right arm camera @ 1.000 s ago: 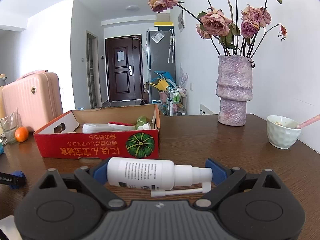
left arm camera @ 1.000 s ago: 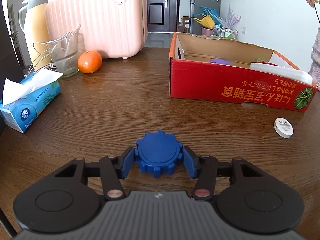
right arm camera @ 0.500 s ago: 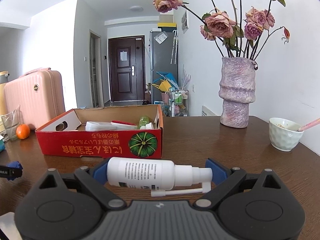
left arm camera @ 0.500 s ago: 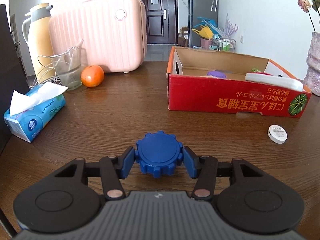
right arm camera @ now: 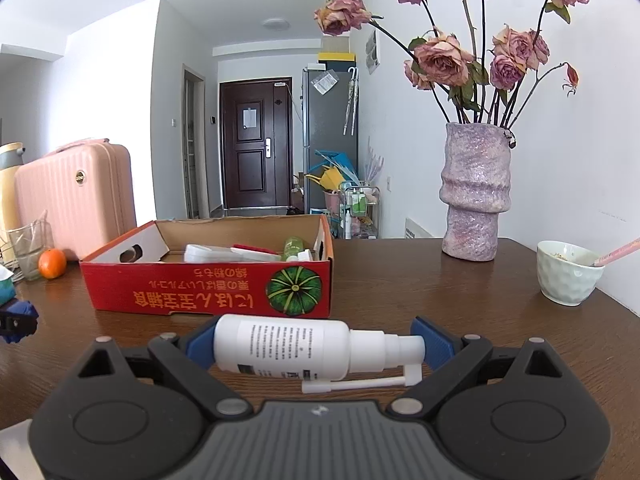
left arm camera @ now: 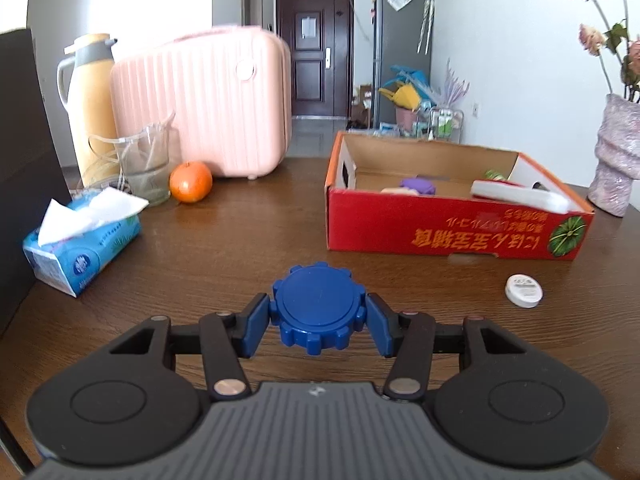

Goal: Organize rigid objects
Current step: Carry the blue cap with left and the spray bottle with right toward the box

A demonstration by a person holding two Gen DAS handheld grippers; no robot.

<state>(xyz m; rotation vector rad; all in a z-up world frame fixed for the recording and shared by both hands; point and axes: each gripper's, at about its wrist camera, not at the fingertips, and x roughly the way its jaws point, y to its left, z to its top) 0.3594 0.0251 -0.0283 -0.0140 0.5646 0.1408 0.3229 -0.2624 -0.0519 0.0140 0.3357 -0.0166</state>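
Dark brown wooden desk [left arm camera: 224, 248] in a small flat, hallway door behind. Left tool [left arm camera: 318, 318] is clamped on a blue gear-edged round plastic cap [left arm camera: 318, 308], blue pads pressing its rim on both sides, grip width unchanged. Compared with a second ago the left view now looks higher and flatter: more of the room shows above the open red cardboard box with a green pumpkin print [left arm camera: 440, 232], and the cap is clear of the desk. So the cap is lifted and is being carried, not yet over the box.

Right tool [right arm camera: 316, 346] is clamped on a white plastic nasal-spray bottle lying sideways [right arm camera: 288, 346], base against one pad and nozzle end against the other, thin spray arm hanging beneath. Its view barely shifts from the earlier frames; it holds in front of the box's long red wall.

Outward: the box already holds a purple gear-like piece [left arm camera: 418, 186], a long white item with red [left arm camera: 520, 198] and a small green-capped bottle [right arm camera: 294, 245]. A small white round tin [left arm camera: 524, 290] lies loose on the desk just in front of the box, near its right end. Orange fruit [left arm camera: 191, 186], blue tissue pack [left arm camera: 80, 248], pink hard-shell suitcase [left arm camera: 208, 100] and purple textured vase [right arm camera: 474, 196] sit well apart.

Judgement: both items are mid-carry, drop into the box comes next; the tin likely remains to collect.
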